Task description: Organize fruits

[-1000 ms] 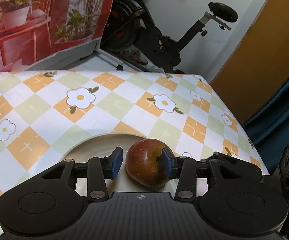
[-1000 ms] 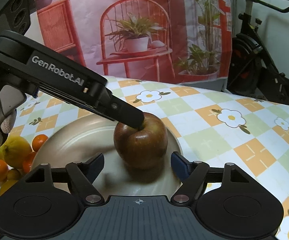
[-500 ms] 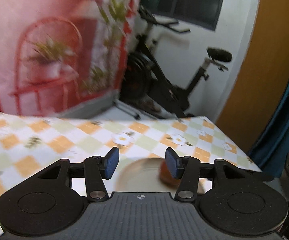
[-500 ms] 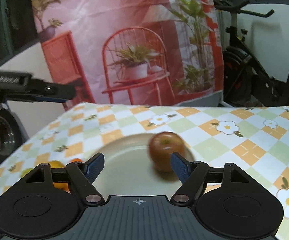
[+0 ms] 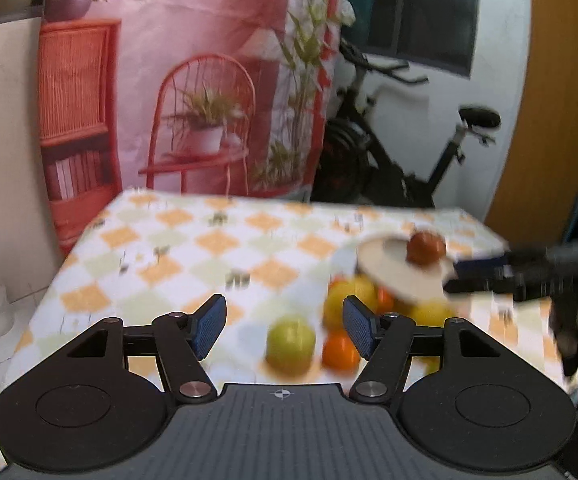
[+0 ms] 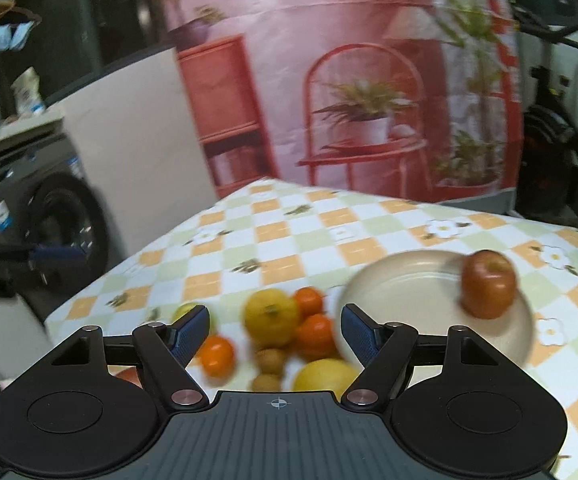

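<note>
Checked floral tablecloth [image 6: 329, 240] fills both blurred views. At lower centre, the left gripper [image 5: 285, 326] is opening, jaws apart around nothing; the right gripper [image 6: 275, 334] hangs about half open, also empty. Beyond them, loose citrus [image 6: 271, 316] sits piled beside a cream plate [image 6: 409, 292] holding a red apple [image 6: 488, 283].

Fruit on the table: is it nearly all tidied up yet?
Not yet. One red apple sits on the plate. Nothing is in hand: the left tool is opening with nothing between its pads, and the right tool is open and holds nothing. The pile of oranges and yellow fruit beside the plate waits on the tablecloth.
</note>
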A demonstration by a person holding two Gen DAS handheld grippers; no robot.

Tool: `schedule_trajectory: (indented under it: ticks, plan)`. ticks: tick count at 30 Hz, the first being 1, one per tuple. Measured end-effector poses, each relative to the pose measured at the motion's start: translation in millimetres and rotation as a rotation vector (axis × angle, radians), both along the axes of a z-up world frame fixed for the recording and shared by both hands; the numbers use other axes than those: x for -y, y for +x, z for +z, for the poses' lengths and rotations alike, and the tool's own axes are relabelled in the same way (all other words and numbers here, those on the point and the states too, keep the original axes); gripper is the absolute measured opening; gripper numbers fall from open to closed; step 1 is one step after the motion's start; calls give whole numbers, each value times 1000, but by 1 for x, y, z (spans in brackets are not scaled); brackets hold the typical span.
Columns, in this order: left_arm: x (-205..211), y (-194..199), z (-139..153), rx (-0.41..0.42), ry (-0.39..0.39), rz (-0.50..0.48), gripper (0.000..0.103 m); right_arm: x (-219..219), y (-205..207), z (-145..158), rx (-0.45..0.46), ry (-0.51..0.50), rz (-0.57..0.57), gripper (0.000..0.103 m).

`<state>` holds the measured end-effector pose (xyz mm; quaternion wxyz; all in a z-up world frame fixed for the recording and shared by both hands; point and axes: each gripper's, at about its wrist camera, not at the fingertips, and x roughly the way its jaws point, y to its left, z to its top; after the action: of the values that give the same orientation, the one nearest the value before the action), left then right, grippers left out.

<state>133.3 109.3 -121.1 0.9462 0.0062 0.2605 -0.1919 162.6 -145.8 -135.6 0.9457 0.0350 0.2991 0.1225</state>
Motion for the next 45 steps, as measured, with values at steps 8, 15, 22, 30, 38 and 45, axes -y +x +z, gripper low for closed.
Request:
schedule_trajectory:
  ticks: [8, 15, 22, 30, 38, 45]
  plan:
    - [-39, -13, -4, 7, -112, 79, 67, -50, 5, 2, -83, -72, 122, 67]
    - [-47, -24, -5, 20, -139, 111, 67, -102, 22, -12, -167, -177, 259, 65]
    - [-48, -34, -15, 6, -138, 106, 67, -133, 45, -29, -259, -234, 329, 59]
    - [-44, -32, -26, -41, -133, 60, 67, -108, 40, -32, -323, -121, 336, 35]
    - [-19, -30, -43, -113, -107, -79, 67, -77, 34, -28, -324, -59, 285, 32]
    - [13, -26, -63, -178, -64, -211, 69, -65, 31, -30, -321, -24, 254, 32]
